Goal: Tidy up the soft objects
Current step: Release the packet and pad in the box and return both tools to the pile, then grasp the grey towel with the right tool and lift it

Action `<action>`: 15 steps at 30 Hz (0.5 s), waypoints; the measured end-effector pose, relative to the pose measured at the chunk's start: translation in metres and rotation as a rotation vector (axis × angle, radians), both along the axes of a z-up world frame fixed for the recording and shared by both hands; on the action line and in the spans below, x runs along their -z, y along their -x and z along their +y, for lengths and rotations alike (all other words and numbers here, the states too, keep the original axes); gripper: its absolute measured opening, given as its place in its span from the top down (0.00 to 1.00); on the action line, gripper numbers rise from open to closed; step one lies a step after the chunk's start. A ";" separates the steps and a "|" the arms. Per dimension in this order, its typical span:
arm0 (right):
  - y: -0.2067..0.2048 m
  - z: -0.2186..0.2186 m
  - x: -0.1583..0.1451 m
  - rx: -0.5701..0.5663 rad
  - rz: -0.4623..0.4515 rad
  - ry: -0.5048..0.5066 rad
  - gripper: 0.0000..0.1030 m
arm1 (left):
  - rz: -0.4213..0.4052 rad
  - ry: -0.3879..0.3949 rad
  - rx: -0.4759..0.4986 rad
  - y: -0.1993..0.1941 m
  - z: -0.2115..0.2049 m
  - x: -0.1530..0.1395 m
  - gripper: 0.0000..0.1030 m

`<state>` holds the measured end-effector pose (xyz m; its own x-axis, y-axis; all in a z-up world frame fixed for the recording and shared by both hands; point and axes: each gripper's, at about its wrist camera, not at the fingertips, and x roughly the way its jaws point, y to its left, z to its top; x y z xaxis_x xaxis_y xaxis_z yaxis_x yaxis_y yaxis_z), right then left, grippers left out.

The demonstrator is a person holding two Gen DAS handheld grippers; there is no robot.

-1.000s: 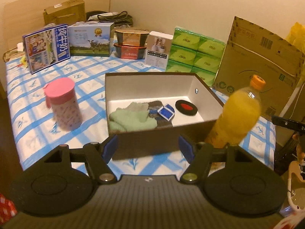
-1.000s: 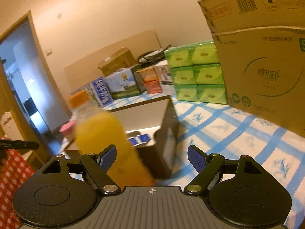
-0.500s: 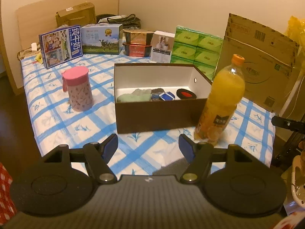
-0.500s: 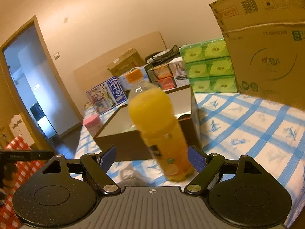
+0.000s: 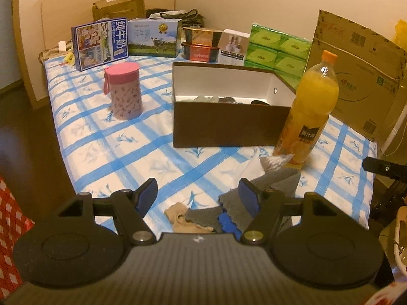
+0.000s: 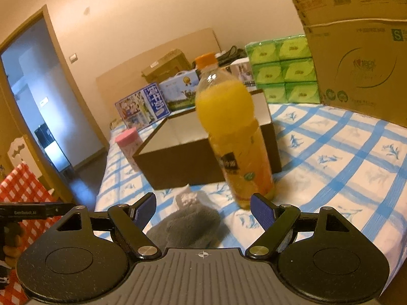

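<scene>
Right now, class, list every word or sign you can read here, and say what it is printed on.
"纯牛奶": blue milk carton box.
"S": large brown cardboard box.
"GenRobot.AI": black handle.
Orange juice bottle label: too blurred.
Green tissue packs: too small.

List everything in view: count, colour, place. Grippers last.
grey socks: a pile, grey with blue trim, near table edge in front of the bottle
beige sock: one, beige, left of the grey pile
brown box: one, brown outside, white inside, table centre, soft items inside
juice bottle: one, orange, upright by the box's right corner
pink canister: one, pink, left of the box
tissue packs: stacked, green, behind the box
cardboard carton: one, brown, far right
left gripper: open, empty
right gripper: open, empty
</scene>
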<state>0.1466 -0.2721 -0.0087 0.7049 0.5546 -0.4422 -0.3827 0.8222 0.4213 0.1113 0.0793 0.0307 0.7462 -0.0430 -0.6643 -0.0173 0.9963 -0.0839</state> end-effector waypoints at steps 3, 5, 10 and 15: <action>0.001 0.013 0.006 -0.013 0.012 0.036 0.21 | 0.002 0.001 -0.007 0.005 0.003 0.007 0.34; 0.001 0.024 0.010 -0.023 0.019 0.065 0.21 | 0.005 0.001 -0.009 0.007 0.003 0.010 0.34; 0.001 0.050 0.021 -0.068 0.033 0.116 0.21 | 0.022 0.018 -0.010 0.009 0.004 0.024 0.34; -0.007 0.073 0.032 -0.090 0.051 0.148 0.21 | 0.050 0.003 -0.014 0.007 0.004 0.038 0.34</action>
<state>0.1535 -0.1993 -0.0407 0.6302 0.5406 -0.5574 -0.4384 0.8402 0.3192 0.1040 0.0833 -0.0075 0.7130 -0.0347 -0.7003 -0.0359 0.9957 -0.0859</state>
